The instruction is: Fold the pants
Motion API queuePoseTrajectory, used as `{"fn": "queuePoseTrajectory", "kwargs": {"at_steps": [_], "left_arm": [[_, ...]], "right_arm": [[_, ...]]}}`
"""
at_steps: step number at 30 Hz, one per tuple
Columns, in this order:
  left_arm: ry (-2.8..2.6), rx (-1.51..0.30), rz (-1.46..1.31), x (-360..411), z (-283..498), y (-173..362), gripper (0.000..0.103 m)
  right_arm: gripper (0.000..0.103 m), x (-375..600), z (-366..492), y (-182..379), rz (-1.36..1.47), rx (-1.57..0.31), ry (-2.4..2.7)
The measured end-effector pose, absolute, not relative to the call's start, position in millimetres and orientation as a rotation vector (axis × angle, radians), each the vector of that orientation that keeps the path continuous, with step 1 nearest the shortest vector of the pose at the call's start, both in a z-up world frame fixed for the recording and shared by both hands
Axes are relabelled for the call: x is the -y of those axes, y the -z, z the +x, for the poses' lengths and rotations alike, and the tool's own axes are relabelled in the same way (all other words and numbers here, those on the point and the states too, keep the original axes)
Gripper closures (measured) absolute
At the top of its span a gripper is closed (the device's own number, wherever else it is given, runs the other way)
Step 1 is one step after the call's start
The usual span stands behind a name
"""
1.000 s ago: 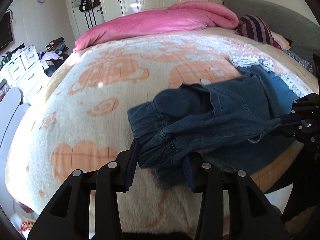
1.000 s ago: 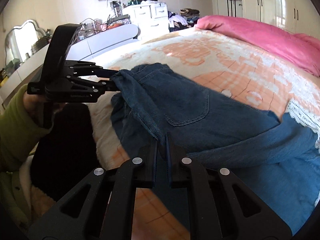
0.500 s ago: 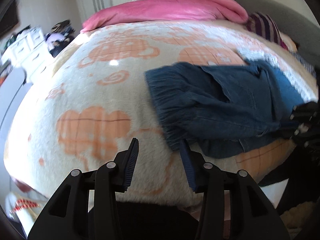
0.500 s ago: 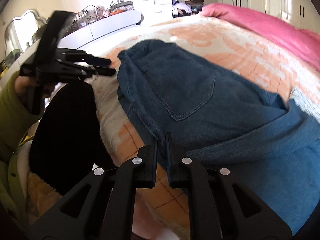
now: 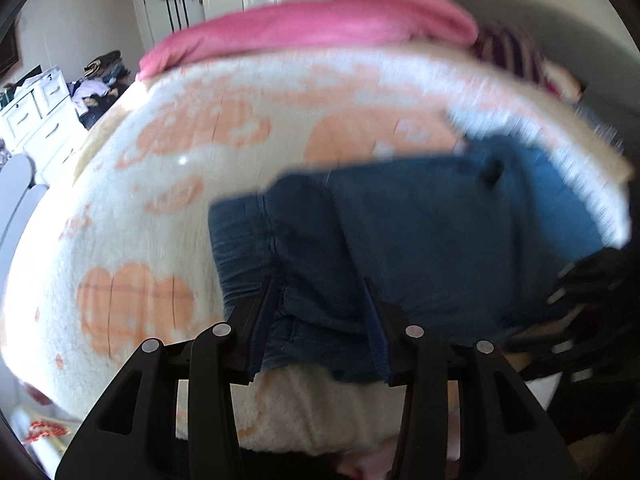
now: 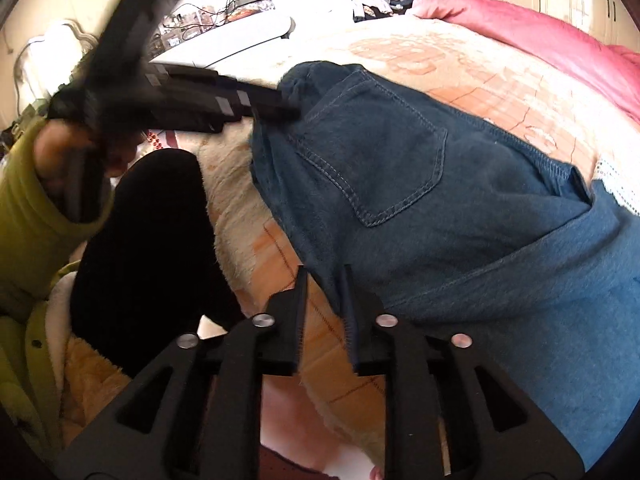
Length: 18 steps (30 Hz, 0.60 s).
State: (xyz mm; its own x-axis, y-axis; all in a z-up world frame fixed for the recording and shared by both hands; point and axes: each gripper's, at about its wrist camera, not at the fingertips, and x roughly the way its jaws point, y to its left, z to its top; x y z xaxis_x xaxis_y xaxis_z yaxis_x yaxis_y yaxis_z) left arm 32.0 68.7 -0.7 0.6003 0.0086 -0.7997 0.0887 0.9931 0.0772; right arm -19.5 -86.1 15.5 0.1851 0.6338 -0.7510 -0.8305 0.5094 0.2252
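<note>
Both tongs work the pants (image 6: 460,200): left gripper (image 5: 320,320) gapes over the waistband for a fresh hold, right gripper (image 6: 324,312) is opening, letting the near edge drop.

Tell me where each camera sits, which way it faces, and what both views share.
Left wrist: behind the left tongs, facing across the bed toward white wardrobes; denim pants lie between the open fingers; right tongs at the right edge.
Right wrist: behind the right tongs, jaws opening at the pants' edge, facing a cluttered dresser; left tongs, hand and green sleeve show.
Shared: pants, bed, pink quilt.
</note>
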Motion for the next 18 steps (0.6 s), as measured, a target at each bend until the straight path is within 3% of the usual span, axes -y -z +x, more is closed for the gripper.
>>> {"fn": "queuePoseTrajectory", "kwargs": {"at_steps": [3,8,18], "left_arm": [[0.034,-0.906,0.144,-69,24,8,0.062],[0.033,-0.899,0.140,-71,22,8,0.061],[0.034,-0.892,0.135,-70,21,7,0.061]], "right_arm": [[0.086,97,-20,-30,-0.204,-0.871,-1.038],[0.071,104,-9,-48,-0.107,-0.807,-0.964],[0.066,71,-3,-7,-0.262,-0.914,-0.845]]}}
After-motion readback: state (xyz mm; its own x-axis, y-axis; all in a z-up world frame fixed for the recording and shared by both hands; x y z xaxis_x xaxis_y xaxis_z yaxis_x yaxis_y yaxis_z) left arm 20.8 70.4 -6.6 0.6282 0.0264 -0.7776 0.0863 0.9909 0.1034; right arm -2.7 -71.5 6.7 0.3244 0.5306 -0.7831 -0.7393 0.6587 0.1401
